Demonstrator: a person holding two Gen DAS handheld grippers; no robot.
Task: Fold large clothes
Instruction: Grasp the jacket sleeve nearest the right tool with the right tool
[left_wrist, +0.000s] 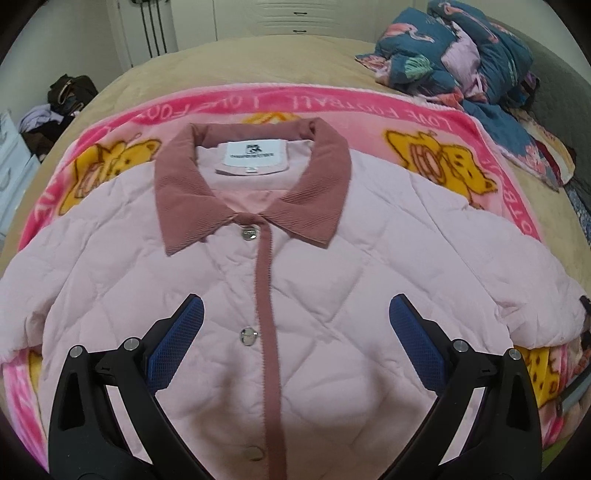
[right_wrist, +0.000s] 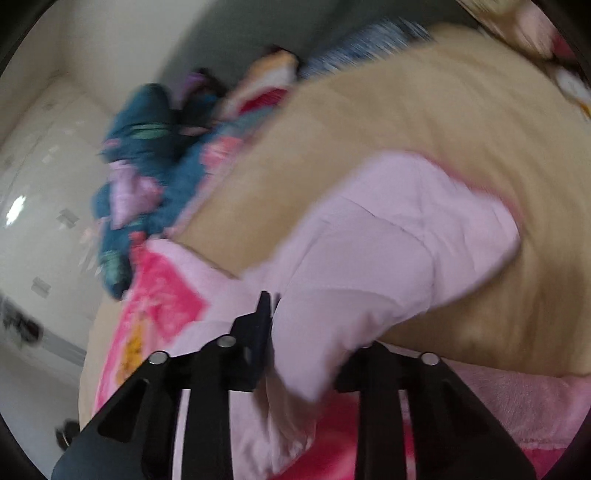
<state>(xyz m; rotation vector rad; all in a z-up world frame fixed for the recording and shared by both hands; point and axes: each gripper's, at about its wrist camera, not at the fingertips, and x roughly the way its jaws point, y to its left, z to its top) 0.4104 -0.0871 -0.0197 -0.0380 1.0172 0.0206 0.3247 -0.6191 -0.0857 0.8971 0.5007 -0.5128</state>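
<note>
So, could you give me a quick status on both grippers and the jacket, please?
Left gripper open above jacket front. Right gripper shut on pink sleeve. Nothing in the way.

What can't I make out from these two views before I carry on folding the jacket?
- Jacket hem: cut off by the bottom edge of the left wrist view.
- Left sleeve end: runs past that view's left edge.
- Label text: too small to read.
- Right gripper on the sleeve: right wrist view is motion-blurred, and fabric drapes over one jaw, hiding the pinch point.
- Left gripper: open above the jacket; contact unclear.
</note>
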